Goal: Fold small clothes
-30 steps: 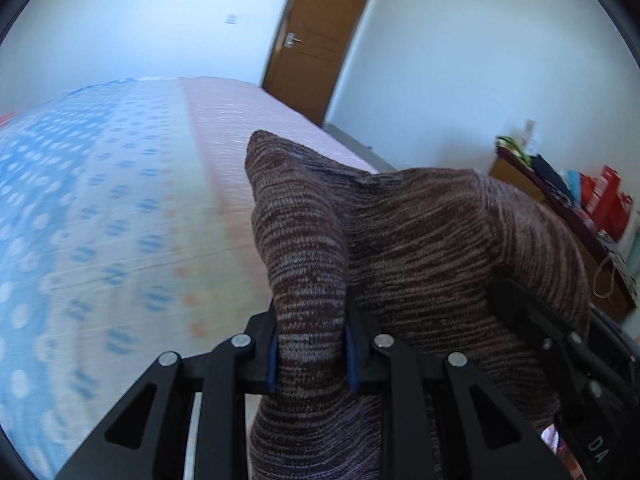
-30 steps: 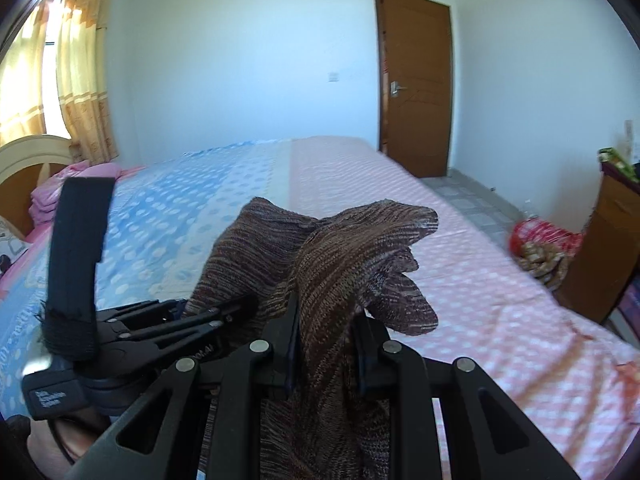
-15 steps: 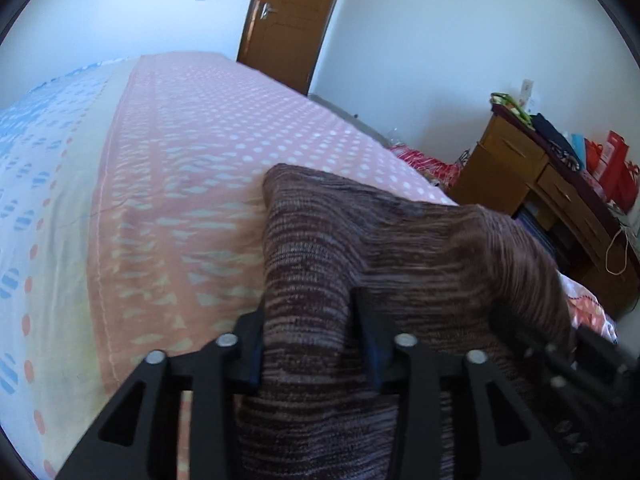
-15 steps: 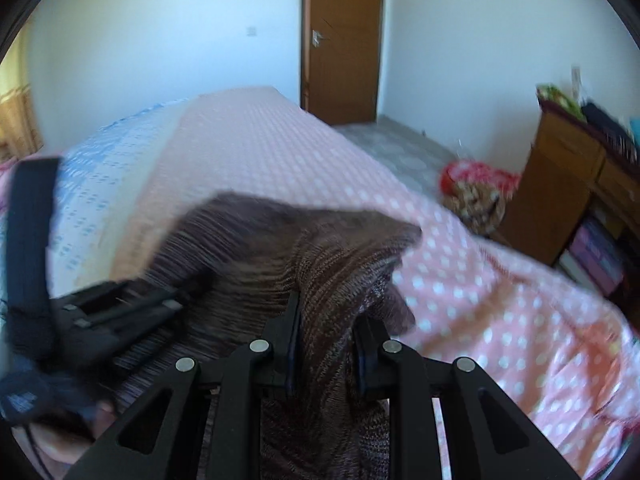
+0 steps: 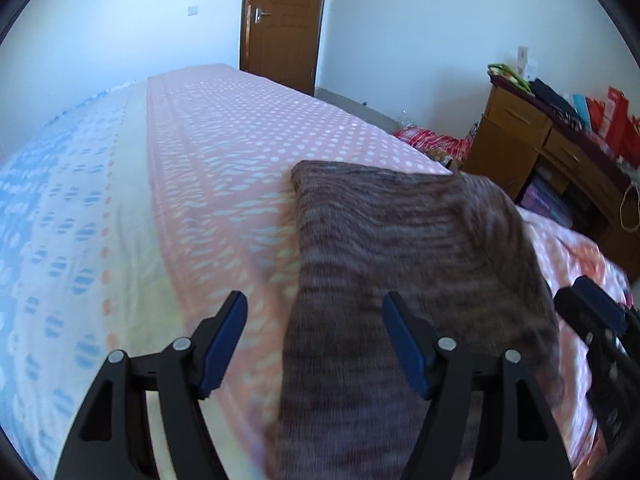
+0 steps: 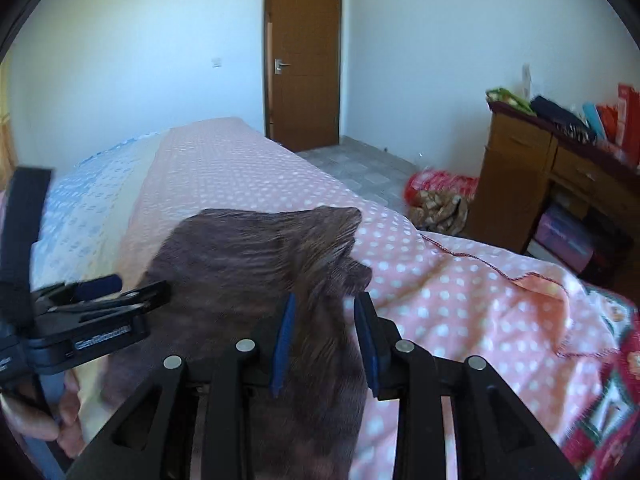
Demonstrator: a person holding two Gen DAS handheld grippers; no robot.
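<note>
One brown striped knitted garment (image 5: 408,280) lies spread on the pink part of the bedspread with white dots (image 5: 224,168), its far edge reaching toward the right side of the bed; in the right wrist view the same brown knit (image 6: 248,264) shows one folded corner at its far right. The left gripper (image 5: 314,340) has its two black fingers with blue pads (image 5: 226,340) spread wide, the left finger over bare bedspread and the right finger over the cloth, gripping nothing. The right gripper (image 6: 326,336) has its two blue-padded fingers (image 6: 368,344) parted by a narrower gap, with a strip of the knit lying between them; the pads do not appear to press the fabric. In the right wrist view the left gripper (image 6: 100,292) shows at the left, just beside the garment's left edge, and in the left wrist view the right gripper (image 5: 600,320) shows at the right, near the garment's right edge.

The bedspread has one blue dotted part (image 5: 52,208) on the left and one pale strip between blue and pink. Beyond the bed stands one shut brown wooden door (image 6: 302,64) with one metal handle. At the right is one wooden desk (image 6: 520,168) with two drawers showing, cluttered on top. One red bundle (image 6: 440,192) lies on the floor near the desk.
</note>
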